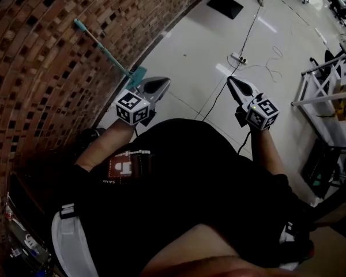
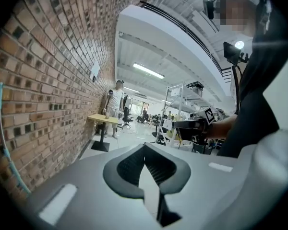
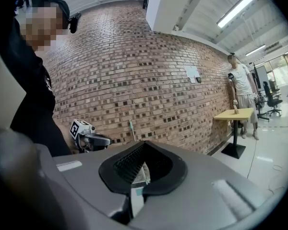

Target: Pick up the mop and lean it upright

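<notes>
The mop leans upright against the brick wall, its teal handle running down to a teal head on the floor. My left gripper is shut and empty, just right of the mop head and apart from it. My right gripper is also shut and empty, further right over the floor. In the left gripper view the handle shows at the far left on the wall, behind the shut left gripper. From the right gripper, the handle stands beyond the tips.
A brick wall runs along the left. A black cable and a power strip lie on the white floor. White racks stand at the right. A person stands by a yellow table near the wall.
</notes>
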{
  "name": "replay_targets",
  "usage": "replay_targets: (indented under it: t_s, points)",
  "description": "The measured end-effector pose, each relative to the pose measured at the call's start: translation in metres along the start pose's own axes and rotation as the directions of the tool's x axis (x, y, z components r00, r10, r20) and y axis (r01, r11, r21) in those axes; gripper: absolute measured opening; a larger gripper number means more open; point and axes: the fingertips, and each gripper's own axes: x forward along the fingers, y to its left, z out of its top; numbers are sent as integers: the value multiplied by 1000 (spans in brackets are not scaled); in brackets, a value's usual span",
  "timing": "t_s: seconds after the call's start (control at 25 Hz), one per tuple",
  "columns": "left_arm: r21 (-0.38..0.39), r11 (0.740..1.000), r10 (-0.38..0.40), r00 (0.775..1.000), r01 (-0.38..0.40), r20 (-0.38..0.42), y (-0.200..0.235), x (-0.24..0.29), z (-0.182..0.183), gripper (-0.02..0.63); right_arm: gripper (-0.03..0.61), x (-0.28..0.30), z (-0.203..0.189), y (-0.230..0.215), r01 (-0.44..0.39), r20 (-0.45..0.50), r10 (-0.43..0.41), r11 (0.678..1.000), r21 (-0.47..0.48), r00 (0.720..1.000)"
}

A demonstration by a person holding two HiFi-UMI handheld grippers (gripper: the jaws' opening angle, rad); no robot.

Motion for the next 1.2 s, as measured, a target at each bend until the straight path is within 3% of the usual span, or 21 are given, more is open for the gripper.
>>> replay_targets:
  t_s: [0.28, 0.52, 0.68, 0.92, 1.2]
  points:
    - [-26, 988, 151, 988, -150, 24, 61, -10, 17, 0, 14, 71, 21, -21, -129, -25, 128, 992, -16, 991]
    - [-63, 942, 332, 942, -329, 41, 82, 2, 25, 0, 14, 115, 31, -62, -292, -81, 287, 955, -49, 954]
    - [-122, 886, 459, 885, -448, 79, 78, 14, 33, 0, 14, 138, 39, -78, -440, -149, 424, 893, -99, 893]
    - [-208, 768, 633, 767, -605, 109, 73, 9, 29, 0, 14, 186, 44, -77, -639, -225, 607, 761, -111, 762]
    - [-263, 631, 770, 630, -730, 101, 90, -58, 12, 0, 14, 252, 41, -16, -767, -261, 730, 637, -73, 631]
